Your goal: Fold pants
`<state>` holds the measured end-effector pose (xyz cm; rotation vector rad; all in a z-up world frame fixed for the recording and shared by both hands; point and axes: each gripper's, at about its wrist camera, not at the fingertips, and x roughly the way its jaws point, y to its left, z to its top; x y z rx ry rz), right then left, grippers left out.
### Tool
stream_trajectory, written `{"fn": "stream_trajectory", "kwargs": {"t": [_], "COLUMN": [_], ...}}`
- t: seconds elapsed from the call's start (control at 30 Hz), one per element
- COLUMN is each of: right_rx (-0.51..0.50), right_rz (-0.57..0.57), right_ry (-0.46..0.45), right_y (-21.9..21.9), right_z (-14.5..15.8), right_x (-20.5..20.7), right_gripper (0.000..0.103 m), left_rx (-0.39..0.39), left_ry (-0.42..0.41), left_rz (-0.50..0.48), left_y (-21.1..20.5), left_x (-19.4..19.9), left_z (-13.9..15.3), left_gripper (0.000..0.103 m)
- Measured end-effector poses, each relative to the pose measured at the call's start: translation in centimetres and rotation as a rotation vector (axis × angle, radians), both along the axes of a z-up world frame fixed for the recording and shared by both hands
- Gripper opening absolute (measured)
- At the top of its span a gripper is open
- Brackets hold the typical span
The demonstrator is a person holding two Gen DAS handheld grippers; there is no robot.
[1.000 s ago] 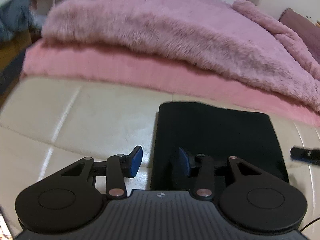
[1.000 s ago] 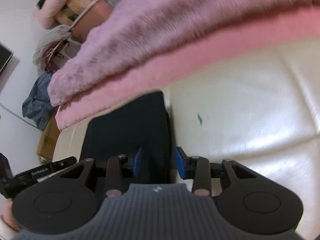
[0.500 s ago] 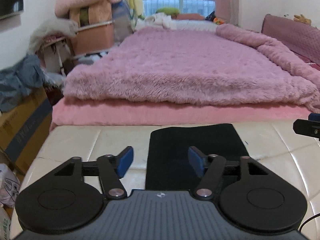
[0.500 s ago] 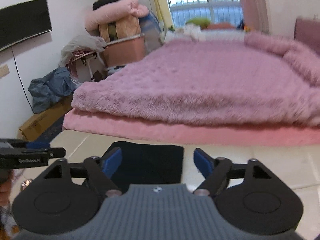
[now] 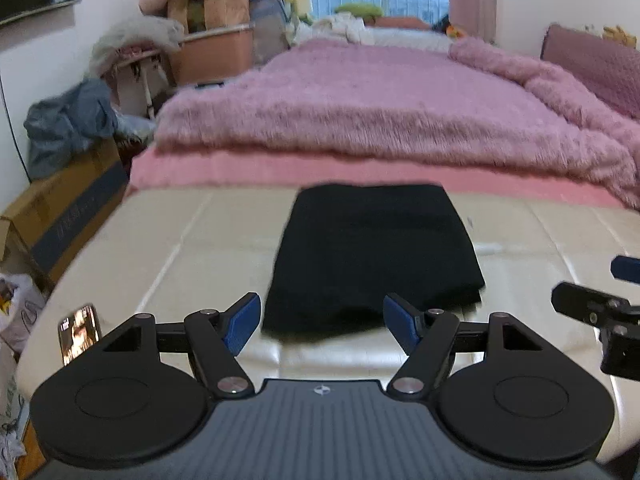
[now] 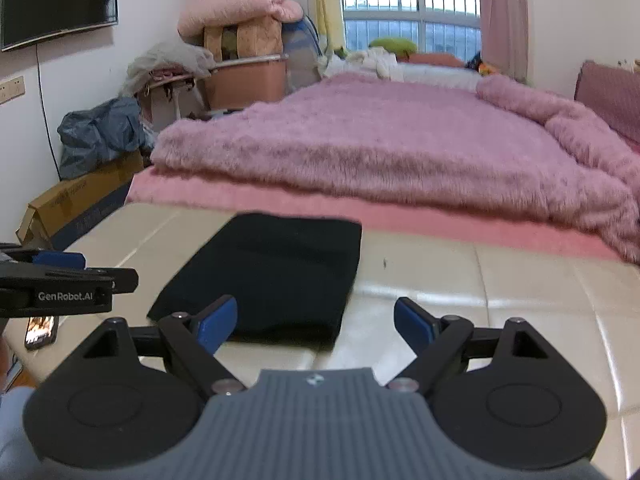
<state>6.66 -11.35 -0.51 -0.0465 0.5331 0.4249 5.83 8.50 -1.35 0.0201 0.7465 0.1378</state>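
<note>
Black folded cloth pants (image 5: 372, 256): lying on the cream padded bench (image 5: 192, 248). Left gripper (image 5: 320, 322), right gripper (image 6: 316, 322): just been opening, gaping wide, gripping nothing. Risk: a returning finger snagging the near edge, undoing the fold.

The pants (image 5: 372, 252) are looking like matte black cloth, sitting on a bench (image 5: 180, 248) that's shining like glossy cream leather. Behind it the blanket (image 5: 380, 108) is looking super fluffy, pink-purple fur. The cardboard box (image 5: 60, 216) is looking plain and dull.

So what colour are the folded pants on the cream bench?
Plain black folded pants, shown best in the left wrist view.
</note>
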Motion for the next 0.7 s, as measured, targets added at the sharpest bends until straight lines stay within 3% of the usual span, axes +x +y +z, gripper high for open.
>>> {"fn": "stream_trajectory", "kwargs": {"t": [0.17,0.33,0.7], "right_rx": [-0.018,-0.01,0.013], "right_rz": [-0.004,-0.019,-0.038], "right_ry": [0.039,0.07,0.071], "right_y": [-0.1,-0.6,-0.8], "right_z": [-1.7,-2.9,-3.2], "right_x": [-1.1,-1.9,-2.3], "right_gripper": [0.082,0.082,0.082], "left_rx": [0.008,0.019,0.021], "left_ry": [0.04,0.026,0.02], "left_rz": [-0.003,-0.02,-0.05], "left_y": [-0.7,-1.5,-2.6], "left_x": [-1.0,-1.8,-2.4], "left_z": [-1.4,-1.8,-1.9], "left_gripper": [0.082,0.082,0.082]}}
